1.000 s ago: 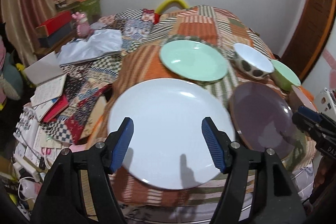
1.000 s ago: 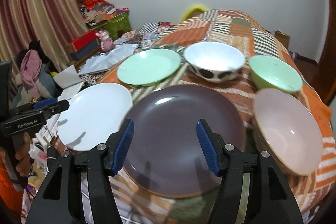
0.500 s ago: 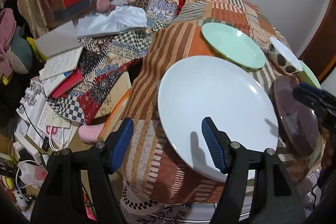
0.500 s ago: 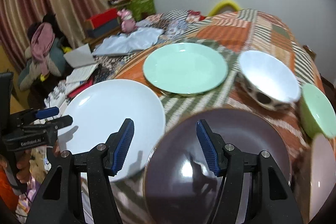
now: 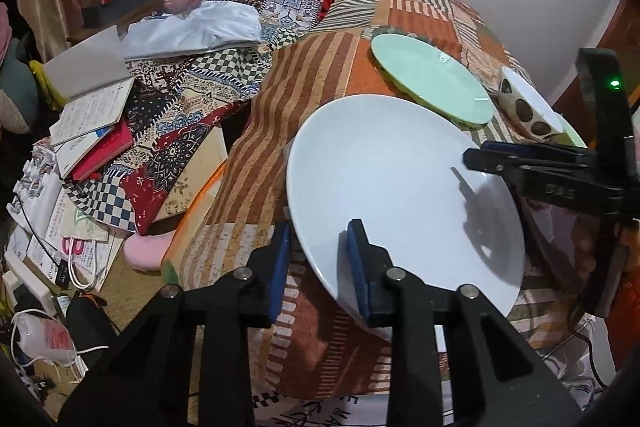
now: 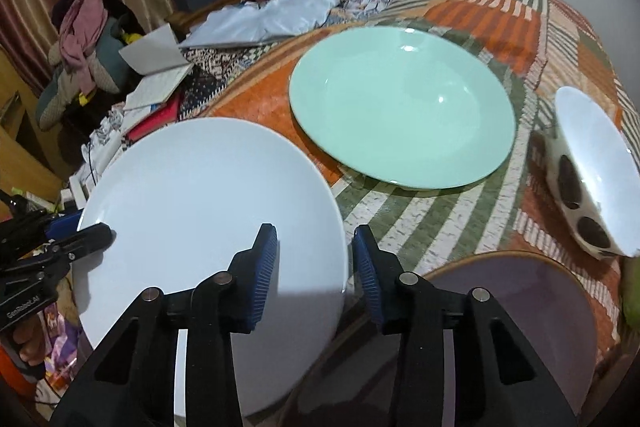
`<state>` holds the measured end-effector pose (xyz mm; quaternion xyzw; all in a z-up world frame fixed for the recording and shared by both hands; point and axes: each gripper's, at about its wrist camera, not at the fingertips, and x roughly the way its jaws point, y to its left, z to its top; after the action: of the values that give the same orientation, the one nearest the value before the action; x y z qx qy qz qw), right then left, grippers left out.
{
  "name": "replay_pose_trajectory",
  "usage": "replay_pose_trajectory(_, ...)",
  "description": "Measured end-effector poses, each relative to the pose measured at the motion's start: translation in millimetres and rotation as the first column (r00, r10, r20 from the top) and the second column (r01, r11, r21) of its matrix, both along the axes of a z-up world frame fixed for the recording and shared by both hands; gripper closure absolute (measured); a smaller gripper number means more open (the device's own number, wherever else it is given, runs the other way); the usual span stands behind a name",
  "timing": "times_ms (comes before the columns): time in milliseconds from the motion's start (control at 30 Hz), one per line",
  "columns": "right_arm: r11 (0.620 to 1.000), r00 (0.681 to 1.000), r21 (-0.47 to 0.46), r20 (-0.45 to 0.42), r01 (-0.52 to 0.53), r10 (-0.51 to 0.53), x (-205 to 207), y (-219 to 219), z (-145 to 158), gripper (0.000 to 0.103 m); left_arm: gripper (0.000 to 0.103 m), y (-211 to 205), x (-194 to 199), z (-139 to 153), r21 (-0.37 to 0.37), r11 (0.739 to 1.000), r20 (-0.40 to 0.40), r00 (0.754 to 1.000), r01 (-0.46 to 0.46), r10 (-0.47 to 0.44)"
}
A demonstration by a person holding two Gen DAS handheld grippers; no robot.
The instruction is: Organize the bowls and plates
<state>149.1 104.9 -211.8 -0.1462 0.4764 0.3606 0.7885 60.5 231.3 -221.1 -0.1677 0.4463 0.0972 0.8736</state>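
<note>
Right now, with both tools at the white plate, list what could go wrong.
1. The white plate overhangs the near edge of the patchwork tablecloth; each tool straddles only a thin strip of rim, so a slip could send it to the floor.
2. The left tool and right tool take opposite rims; uneven lifting may tilt it.
3. The purple plate lies close beside the right tool; a sideways move may knock it.

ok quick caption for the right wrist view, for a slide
Right gripper straddling the white plate rim, fingers just closing, beside the green plate and purple plate.
</note>
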Motion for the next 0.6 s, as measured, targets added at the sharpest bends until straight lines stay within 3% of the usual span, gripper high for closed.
replay_pose_trajectory(233, 1.0, 1.0, -0.016, 0.008, 0.017, -0.016, -4.0, 3.2, -0.8, 0.07, 0.08, 6.8, 1.9, 0.8, -0.01, 1.0, 0.01, 1.0, 0.003, -0.003)
replay_pose_trajectory(600, 0.998, 0.998, 0.059, -0.051, -0.02, 0.023, -21.2, 7.7, 0.2, 0.07, 0.079, 29.7, -19.7, -1.7, -0.028, 0.998, -0.003, 0.998, -0.064, 0.064)
